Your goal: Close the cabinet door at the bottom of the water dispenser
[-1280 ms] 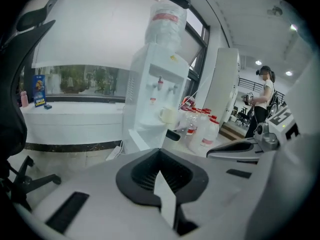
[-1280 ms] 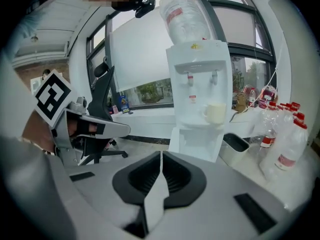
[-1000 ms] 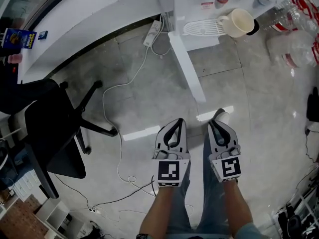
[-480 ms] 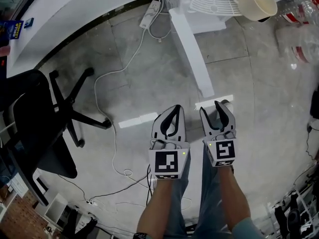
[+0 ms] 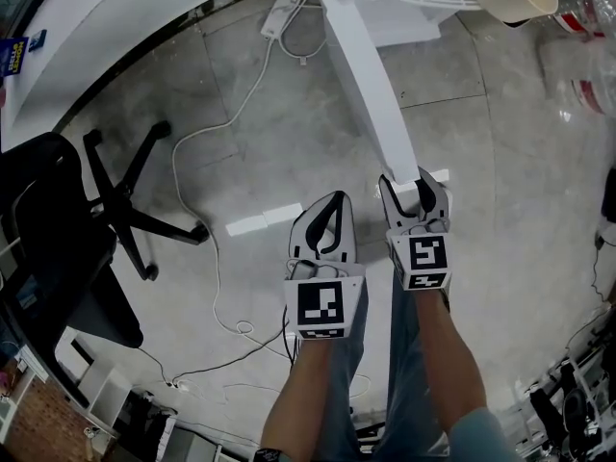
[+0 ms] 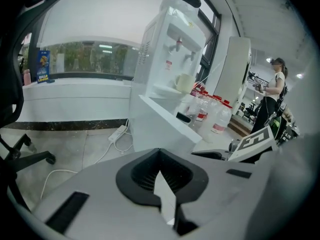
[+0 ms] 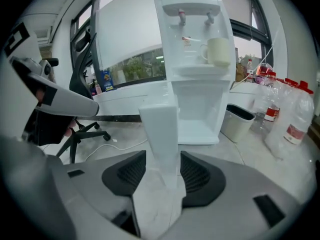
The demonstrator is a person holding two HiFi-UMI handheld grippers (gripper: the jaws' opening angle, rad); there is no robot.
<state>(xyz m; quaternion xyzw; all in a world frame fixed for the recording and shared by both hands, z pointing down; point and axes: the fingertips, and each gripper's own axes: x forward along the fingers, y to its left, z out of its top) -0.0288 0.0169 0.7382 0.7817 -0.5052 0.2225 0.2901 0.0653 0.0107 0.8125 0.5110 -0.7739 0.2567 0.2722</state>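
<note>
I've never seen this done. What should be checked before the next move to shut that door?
1. Cabinet door open and within reach: ok, it sticks out toward the person.
2. Right gripper around the door's edge: ok, one jaw on either side.
3. Jaws clamped on the door: not ok, gaps show on both sides.
4. Left gripper out of the way: ok, shut, beside the door.
5. Swing path free of cable and bin: cannot tell.

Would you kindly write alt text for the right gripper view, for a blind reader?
The right tool holds its jaws apart on either side of the edge of an open white cabinet door. Behind it stands the white water dispenser, its bottom compartment open, a cream mug on its tray; bottles stand at right, an office chair at left.
</note>
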